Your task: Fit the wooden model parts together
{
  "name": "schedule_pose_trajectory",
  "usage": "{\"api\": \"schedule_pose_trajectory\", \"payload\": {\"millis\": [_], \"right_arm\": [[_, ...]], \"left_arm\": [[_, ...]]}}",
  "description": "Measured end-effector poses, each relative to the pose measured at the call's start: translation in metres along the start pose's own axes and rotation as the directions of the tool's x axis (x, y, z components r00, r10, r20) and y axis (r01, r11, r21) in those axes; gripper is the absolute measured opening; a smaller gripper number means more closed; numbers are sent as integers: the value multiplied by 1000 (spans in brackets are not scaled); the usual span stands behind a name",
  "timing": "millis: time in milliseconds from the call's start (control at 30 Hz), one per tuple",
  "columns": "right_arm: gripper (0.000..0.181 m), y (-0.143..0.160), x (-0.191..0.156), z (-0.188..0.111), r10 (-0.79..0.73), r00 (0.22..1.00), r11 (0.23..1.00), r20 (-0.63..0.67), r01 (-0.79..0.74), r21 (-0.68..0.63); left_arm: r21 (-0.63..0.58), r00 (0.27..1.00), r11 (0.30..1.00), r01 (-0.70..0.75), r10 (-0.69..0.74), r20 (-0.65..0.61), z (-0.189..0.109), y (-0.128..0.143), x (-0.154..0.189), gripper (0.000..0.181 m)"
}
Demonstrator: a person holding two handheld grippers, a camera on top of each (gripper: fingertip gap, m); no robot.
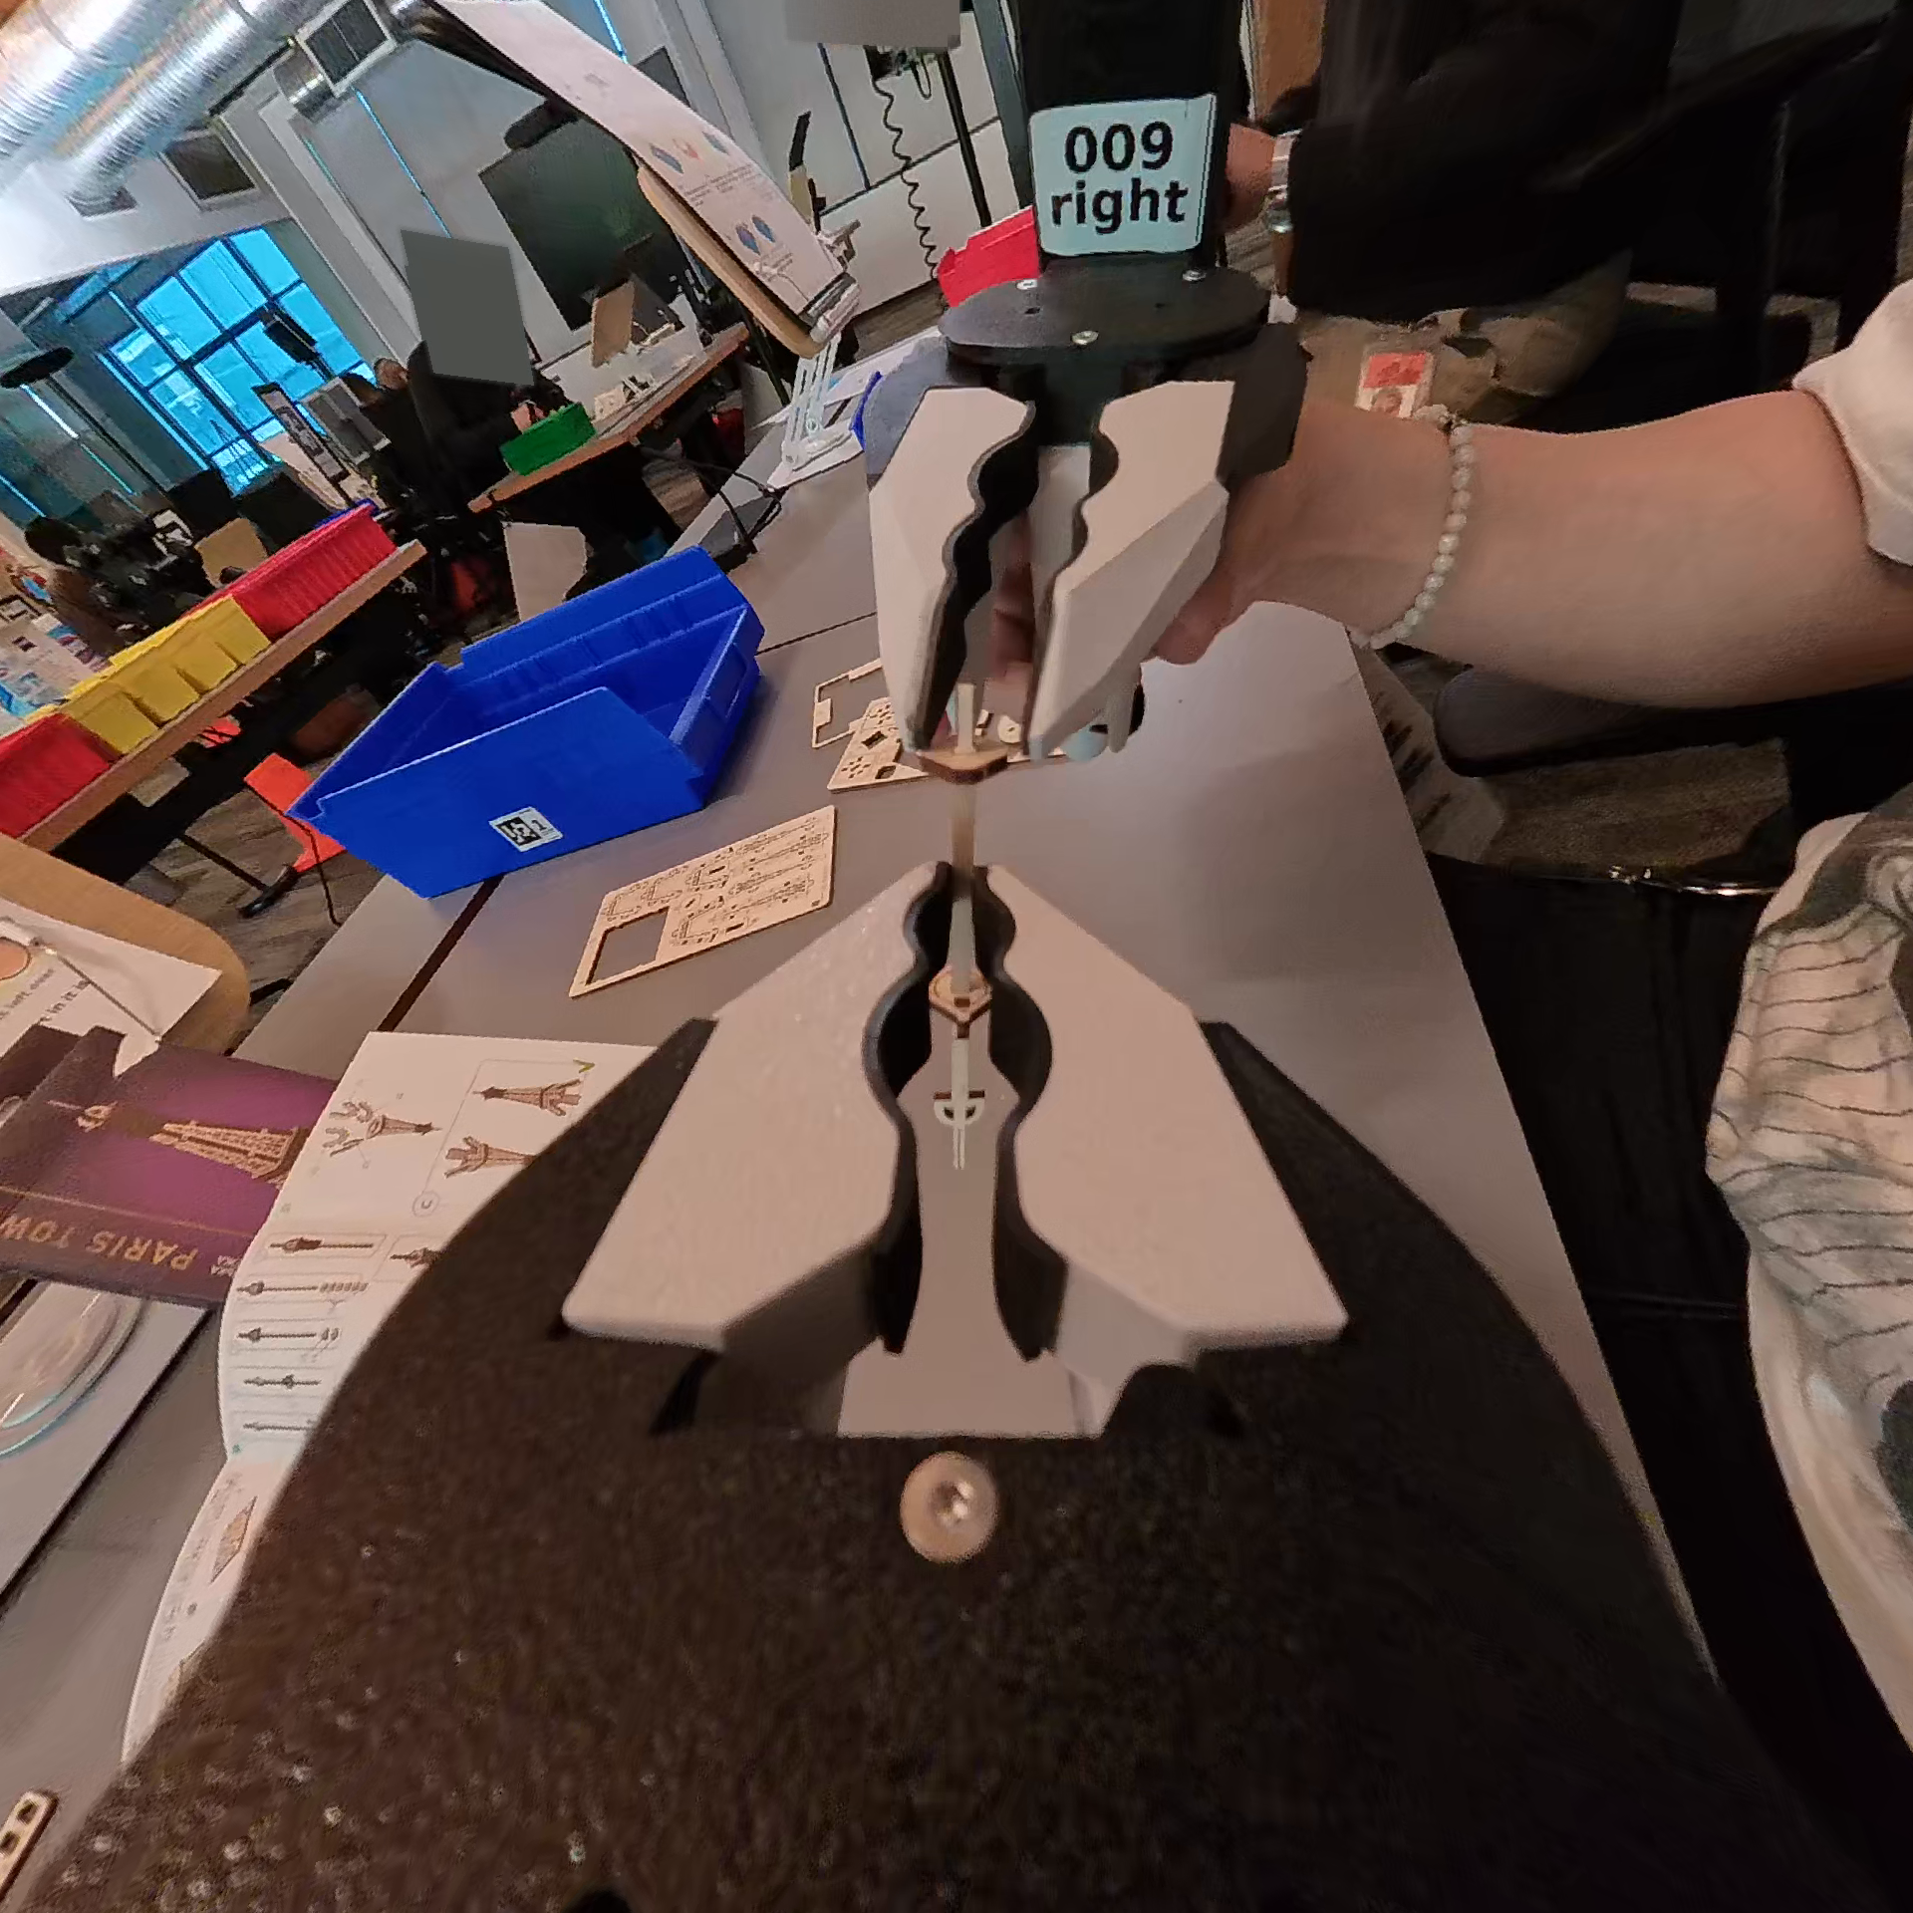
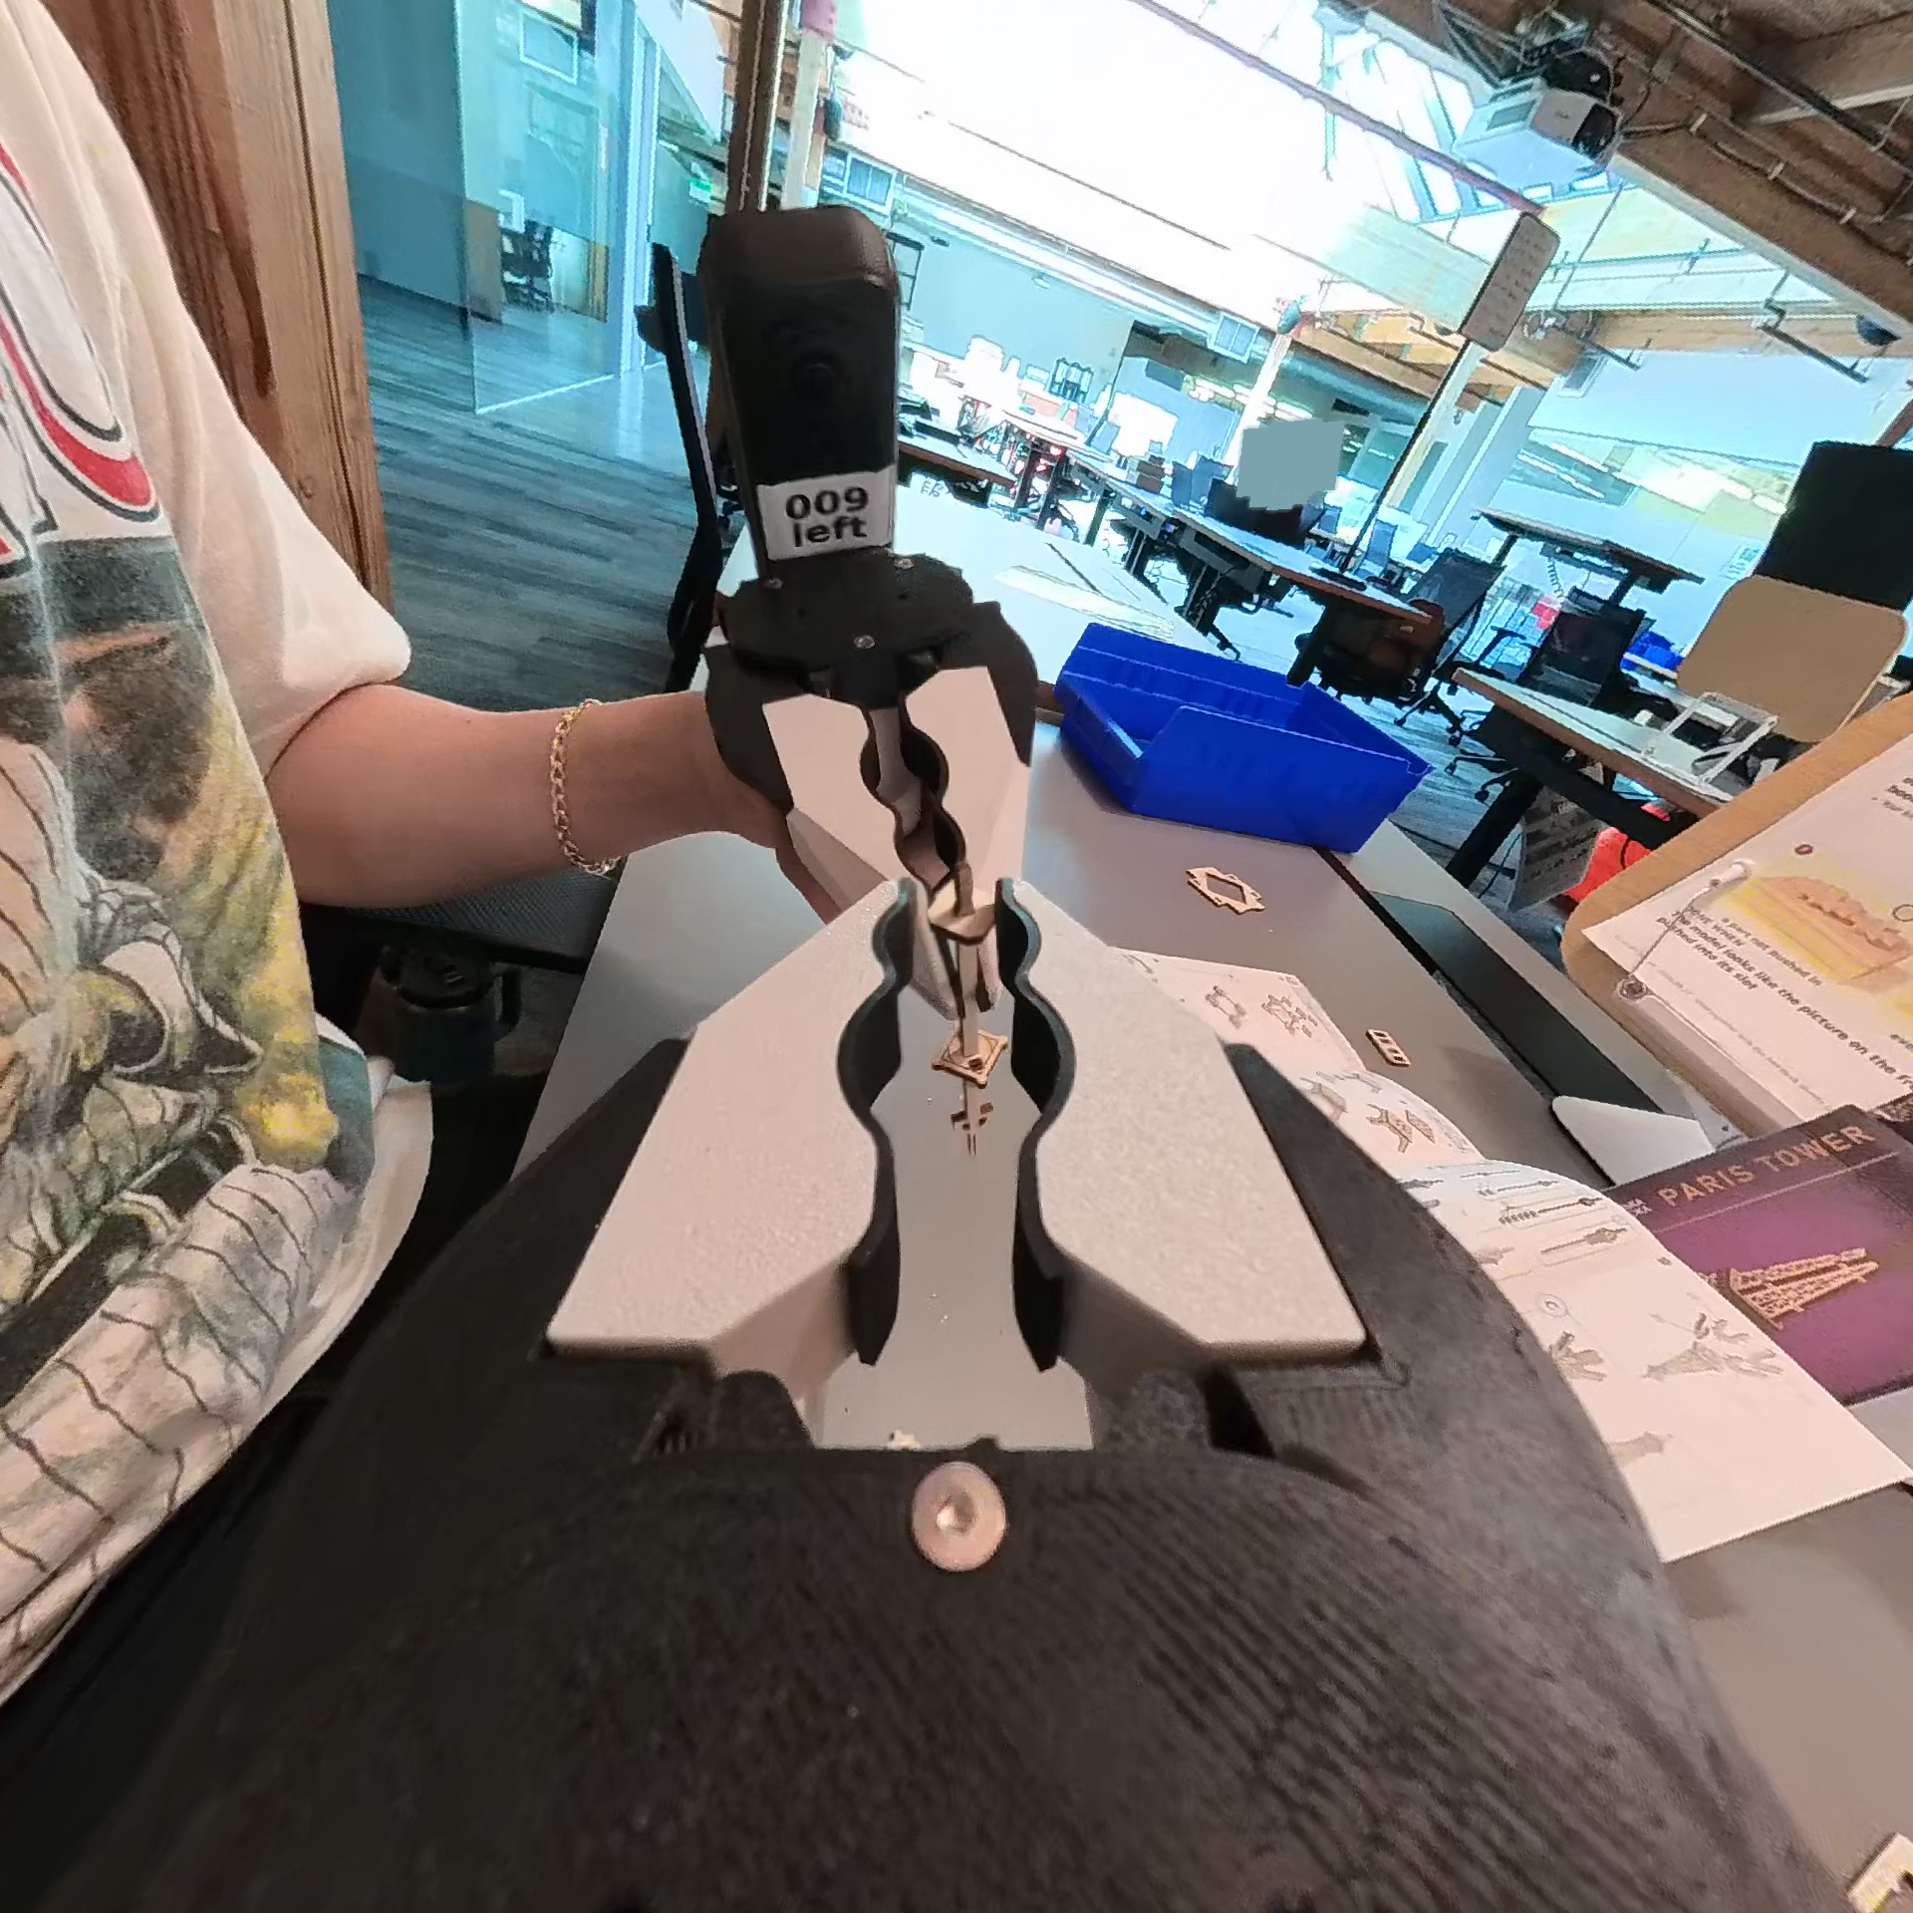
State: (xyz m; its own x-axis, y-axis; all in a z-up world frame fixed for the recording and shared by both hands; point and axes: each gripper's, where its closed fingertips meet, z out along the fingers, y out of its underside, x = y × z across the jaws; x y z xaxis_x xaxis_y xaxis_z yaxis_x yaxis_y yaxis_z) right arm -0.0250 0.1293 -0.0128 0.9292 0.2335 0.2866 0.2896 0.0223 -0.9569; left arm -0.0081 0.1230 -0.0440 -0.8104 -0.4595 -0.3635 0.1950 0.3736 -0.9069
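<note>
Above the bench [image 1: 1190, 932], my left tongs [image 1: 963, 880] pinch the thin wooden spire [image 1: 965, 828] while my right tongs [image 1: 973, 730] pinch its far end, steadying a small collar [image 1: 963, 764] for alignment.

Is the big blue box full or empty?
Empty. The blue plastic bin on the grey table shows only bare blue walls and floor inside.

A grey worktop [image 1: 1222, 932] carries a blue plastic bin [image 1: 559, 745], laser-cut wooden sheets [image 1: 714, 895], a paper instruction sheet [image 1: 414, 1170] and a purple box [image 1: 135, 1159].
</note>
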Motion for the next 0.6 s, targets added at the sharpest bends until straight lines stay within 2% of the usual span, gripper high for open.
{"api": "schedule_pose_trajectory", "payload": {"millis": [233,333,600], "right_arm": [[17,6,-3,1,-26,1000,999,14,26,-38],[10,6,-5,1,-24,999,999,27,25,-42],[9,10,-5,4,30,998,999,49,-28,-33]], "left_arm": [[-2,999,1000,-23,23,-41,2,2,7,1],[-5,999,1000,-29,29,-46,2,4,8,1],[4,998,1000,-28,28,-48,5,5,9,0]]}}
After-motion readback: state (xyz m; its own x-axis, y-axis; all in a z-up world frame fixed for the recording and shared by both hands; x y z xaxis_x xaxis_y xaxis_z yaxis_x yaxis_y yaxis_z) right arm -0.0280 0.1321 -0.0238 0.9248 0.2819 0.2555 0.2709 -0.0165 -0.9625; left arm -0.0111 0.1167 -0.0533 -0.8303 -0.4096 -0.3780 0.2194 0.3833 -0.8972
